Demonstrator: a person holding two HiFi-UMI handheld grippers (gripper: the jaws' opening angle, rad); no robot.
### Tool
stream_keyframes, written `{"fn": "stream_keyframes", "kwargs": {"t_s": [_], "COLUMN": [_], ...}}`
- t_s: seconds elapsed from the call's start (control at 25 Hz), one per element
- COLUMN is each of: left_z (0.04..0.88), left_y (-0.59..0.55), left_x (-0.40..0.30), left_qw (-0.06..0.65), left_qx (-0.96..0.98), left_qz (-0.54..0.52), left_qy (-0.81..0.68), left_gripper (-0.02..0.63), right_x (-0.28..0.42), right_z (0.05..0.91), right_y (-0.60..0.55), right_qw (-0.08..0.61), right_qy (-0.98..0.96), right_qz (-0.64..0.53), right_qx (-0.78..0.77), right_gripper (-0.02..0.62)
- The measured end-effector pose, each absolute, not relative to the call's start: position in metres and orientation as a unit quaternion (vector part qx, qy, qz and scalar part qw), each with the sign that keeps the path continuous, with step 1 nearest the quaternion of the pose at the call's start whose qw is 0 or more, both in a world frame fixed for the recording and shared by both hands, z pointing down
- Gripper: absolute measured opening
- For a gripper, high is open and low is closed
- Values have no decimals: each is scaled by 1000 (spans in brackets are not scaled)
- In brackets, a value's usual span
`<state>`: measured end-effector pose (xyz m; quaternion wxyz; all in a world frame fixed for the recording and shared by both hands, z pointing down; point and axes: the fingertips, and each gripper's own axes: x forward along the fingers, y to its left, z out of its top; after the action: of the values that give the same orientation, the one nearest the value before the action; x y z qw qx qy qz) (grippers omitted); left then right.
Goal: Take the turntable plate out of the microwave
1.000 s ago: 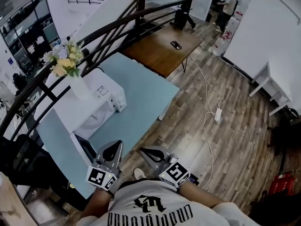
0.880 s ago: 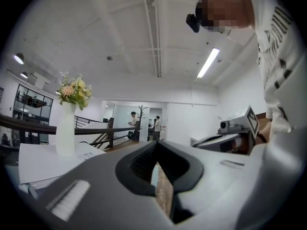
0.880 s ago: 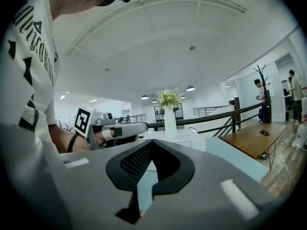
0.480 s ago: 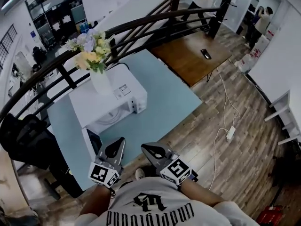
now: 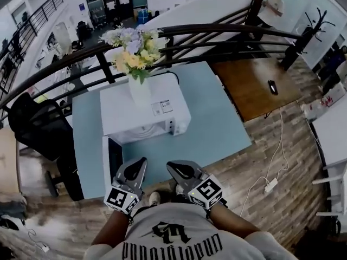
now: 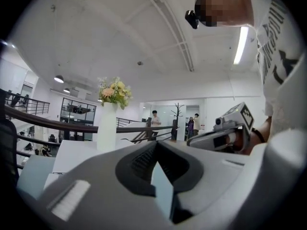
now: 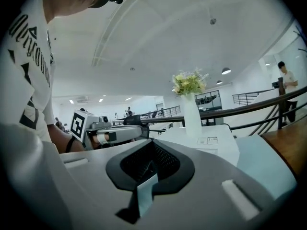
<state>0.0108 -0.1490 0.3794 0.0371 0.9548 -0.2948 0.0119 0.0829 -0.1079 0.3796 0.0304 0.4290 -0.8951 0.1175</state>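
Observation:
A white microwave (image 5: 143, 115) stands on the light blue table (image 5: 217, 129), with a vase of flowers (image 5: 138, 85) on top of it. Its dark door (image 5: 114, 158) hangs open at the near left corner. The turntable plate is hidden inside, under the microwave's top. My left gripper (image 5: 135, 166) and right gripper (image 5: 177, 168) hover side by side at the table's near edge, both shut and empty. The left gripper view has the microwave (image 6: 72, 152) beyond the closed jaws; the right gripper view has it (image 7: 204, 139) straight ahead too.
A black office chair (image 5: 40, 129) stands left of the table. A dark curved railing (image 5: 206, 31) runs behind it. To the right are a brown wooden table (image 5: 252, 88) and a power strip (image 5: 269, 186) on the plank floor. A person (image 5: 274, 1) stands far back.
The view has swung so the microwave, earlier off to the left, now sits straight ahead. Both grippers turned with it and stay shut and empty near the table's edge.

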Motion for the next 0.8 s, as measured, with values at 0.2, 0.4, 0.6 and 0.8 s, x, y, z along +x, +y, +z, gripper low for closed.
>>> {"fn": "stream_keyframes", "kwargs": {"t_s": [0.2, 0.4, 0.6, 0.8], "left_z": [383, 387, 393, 408], "left_y": [-156, -162, -171, -184], "left_x": [9, 0, -7, -10], "left_qw": [36, 26, 21, 36], "left_qx": [933, 910, 901, 897], "left_qz": [9, 10, 12, 5], "left_qy": [-358, -414, -434, -442], "left_gripper": [49, 51, 49, 49], "right_x": [100, 107, 105, 98], "right_z": [391, 406, 422, 441], "right_y": [-127, -141, -155, -173], "right_qw": [40, 46, 57, 66], "right_qy": [-916, -928, -934, -931], "right_qz": [127, 146, 159, 183], "right_qx": [378, 339, 315, 310], "right_gripper": [3, 3, 3, 3]}}
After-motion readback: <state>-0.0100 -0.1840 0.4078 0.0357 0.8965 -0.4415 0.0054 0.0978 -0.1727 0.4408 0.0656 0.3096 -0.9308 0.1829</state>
